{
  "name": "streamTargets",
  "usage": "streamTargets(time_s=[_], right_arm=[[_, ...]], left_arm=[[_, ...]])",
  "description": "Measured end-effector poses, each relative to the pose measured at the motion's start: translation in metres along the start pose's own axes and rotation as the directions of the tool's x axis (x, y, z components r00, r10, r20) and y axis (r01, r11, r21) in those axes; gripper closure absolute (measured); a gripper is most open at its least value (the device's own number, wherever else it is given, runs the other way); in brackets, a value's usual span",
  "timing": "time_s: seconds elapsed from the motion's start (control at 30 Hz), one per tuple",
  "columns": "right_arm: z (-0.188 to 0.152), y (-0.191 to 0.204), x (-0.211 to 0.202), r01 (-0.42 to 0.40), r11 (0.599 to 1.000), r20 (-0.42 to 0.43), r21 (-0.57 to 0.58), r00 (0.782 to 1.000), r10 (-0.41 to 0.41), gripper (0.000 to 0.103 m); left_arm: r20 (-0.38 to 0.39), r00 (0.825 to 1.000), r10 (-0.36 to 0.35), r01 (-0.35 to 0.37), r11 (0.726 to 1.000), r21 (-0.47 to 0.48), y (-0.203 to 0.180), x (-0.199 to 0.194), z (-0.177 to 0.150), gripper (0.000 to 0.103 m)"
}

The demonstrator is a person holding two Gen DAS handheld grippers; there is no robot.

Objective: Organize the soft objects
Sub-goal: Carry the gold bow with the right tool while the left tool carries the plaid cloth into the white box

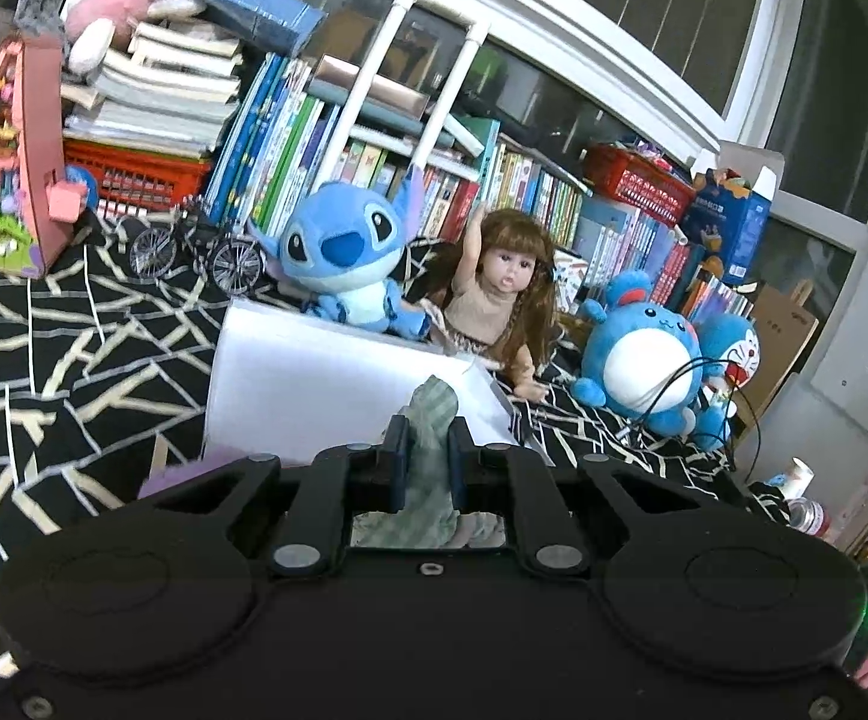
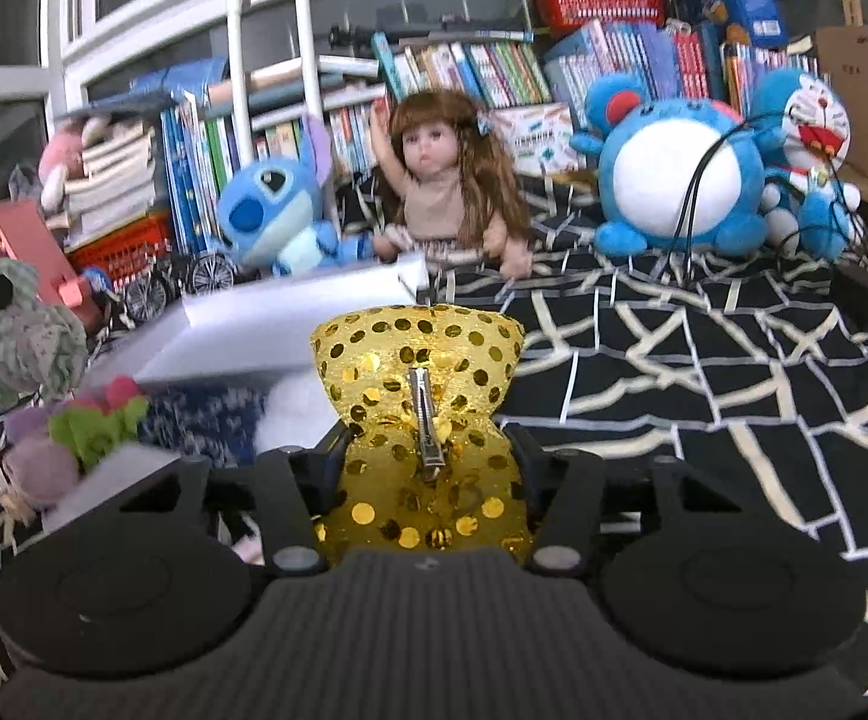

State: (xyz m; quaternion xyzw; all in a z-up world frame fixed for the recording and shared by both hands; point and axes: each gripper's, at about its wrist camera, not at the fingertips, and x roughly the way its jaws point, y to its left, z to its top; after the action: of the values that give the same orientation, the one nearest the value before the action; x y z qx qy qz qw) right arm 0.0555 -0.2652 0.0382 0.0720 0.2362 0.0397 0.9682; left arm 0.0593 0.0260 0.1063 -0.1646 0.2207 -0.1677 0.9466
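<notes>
Black-and-white patterned cover [image 2: 703, 360], white box [image 1: 326, 384] mid-scene, plush toys far. Left gripper [image 1: 428, 450] clamped narrow on green cloth [image 1: 431, 420], near box. Right gripper [image 2: 428, 462] pinching gold sequin bow [image 2: 422, 360] at waist, box just left. Risk: slick sequins slipping from pads; metal clip [image 2: 425, 426] snagging; cloth tail dragging outside box.

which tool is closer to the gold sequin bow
Right. The right tool is shut on the gold sequin bow itself. The left tool is off to the bow's left, clamped on a green cloth instead.
</notes>
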Motion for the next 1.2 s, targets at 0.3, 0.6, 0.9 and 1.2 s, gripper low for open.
streamTargets(time_s=[0.3, 0.6, 0.9, 1.2], right_arm=[[0.026, 0.005, 0.006, -0.047, 0.999, 0.014, -0.001, 0.999, 0.047, 0.047], [0.055, 0.019, 0.030, -0.126, 0.992, -0.022, 0.009, 0.992, 0.127, 0.046], [0.075, 0.033, 0.067, -0.170, 0.985, -0.086, 0.002, 0.982, 0.169, 0.045], [0.095, 0.054, 0.114, -0.184, 0.983, -0.214, -0.022, 0.961, 0.175, 0.044]], left_arm=[[0.012, 1.000, -0.003, 0.003, 1.000, 0.024, -0.006, 0.018, 0.026, 0.091], [-0.030, 0.999, 0.024, -0.024, 1.000, 0.011, 0.006, 0.055, 0.053, 0.091], [-0.101, 0.993, 0.057, -0.057, 0.998, -0.004, 0.020, 0.106, 0.057, 0.091], [-0.195, 0.977, 0.086, -0.087, 0.996, 0.003, 0.029, 0.158, 0.053, 0.091]])
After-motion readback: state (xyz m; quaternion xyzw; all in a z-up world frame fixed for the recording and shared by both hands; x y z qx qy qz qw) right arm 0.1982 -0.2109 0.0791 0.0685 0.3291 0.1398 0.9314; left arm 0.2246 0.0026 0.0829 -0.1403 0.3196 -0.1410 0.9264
